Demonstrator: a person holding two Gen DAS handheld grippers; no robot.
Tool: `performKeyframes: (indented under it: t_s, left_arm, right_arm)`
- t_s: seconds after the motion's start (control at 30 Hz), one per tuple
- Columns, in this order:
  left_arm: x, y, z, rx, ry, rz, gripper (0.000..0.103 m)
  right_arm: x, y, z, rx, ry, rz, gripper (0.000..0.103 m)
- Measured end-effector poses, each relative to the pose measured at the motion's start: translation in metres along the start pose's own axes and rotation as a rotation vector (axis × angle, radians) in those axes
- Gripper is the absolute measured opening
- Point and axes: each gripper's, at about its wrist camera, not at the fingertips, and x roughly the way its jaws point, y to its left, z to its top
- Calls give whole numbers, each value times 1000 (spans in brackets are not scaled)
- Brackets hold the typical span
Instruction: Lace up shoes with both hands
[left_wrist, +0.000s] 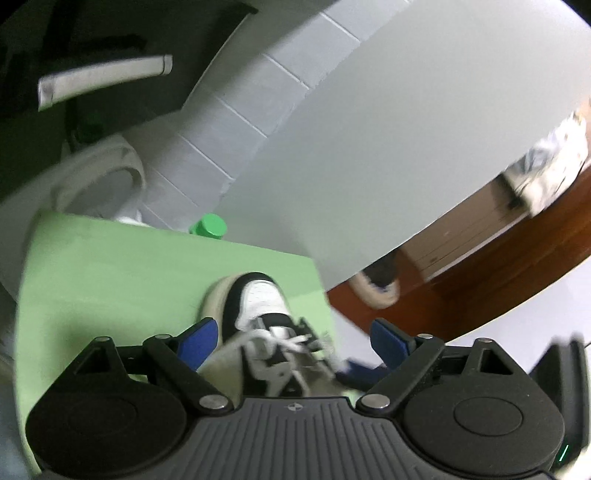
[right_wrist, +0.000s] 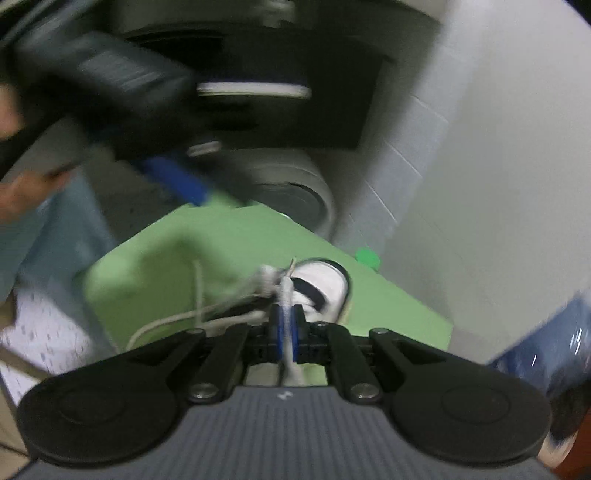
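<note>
On the green mat (left_wrist: 110, 266) sits a black and white shoe (left_wrist: 255, 306), toe pointing away, with loose white laces (left_wrist: 280, 341) on top. At the left, the left gripper (left_wrist: 295, 341) hangs over the shoe with its blue jaws wide apart, one on each side, and they squeeze nothing. A green cap (left_wrist: 208, 225) pokes up behind the mat. To the right, the right gripper (right_wrist: 285, 328) has its jaws pressed tight together on one white lace (right_wrist: 285, 295), pulled up from the shoe.

Smooth shoe (left_wrist: 258, 299), seemingly woven lace (right_wrist: 285, 295)
</note>
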Motion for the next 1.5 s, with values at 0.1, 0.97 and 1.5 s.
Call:
performKeyframes:
  t_s: [0.1,0.97,1.5]
  left_arm:
    - [6,9,1,-86,40,-59,66]
    - [19,35,-2,-297,121,-125,5]
    - [20,43,-3,-345,124,-104,23]
  right_arm:
    - [-2,16,4,-45,-28,26,5]
    - [-3,18,8,-50,-31,35,5]
    - [-2,25,11,-81,-39,30,5]
